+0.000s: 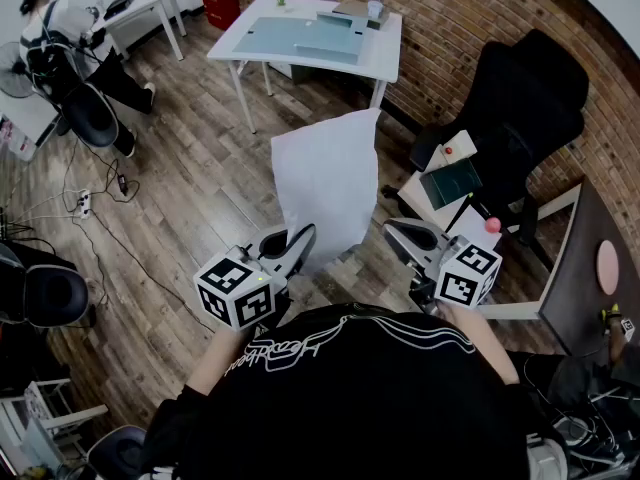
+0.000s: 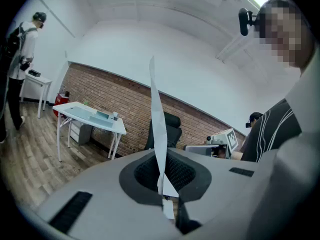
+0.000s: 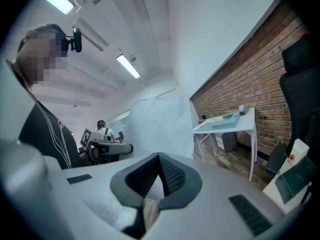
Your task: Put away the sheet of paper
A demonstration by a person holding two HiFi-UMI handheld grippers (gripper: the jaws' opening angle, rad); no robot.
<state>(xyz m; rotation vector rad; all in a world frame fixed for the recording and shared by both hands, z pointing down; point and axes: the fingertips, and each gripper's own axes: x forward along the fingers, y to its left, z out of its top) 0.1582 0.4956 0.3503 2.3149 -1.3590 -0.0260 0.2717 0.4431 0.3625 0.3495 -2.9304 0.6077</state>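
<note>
White sheet of paper point(image 1: 328, 183) sticks up from the left tongs point(image 1: 303, 238), clamped tight on its bottom edge; right tongs point(image 1: 393, 231) hover just beside it, jaws together, empty.

Closed right claw point(image 3: 159, 155), paper sheet point(image 3: 161, 121) beyond

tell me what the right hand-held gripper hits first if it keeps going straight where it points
Probably the white rectangular sheet of paper, which stands upright straight ahead in the right gripper view, pinched by the left hand-held gripper. How far off it is remains unclear.
</note>
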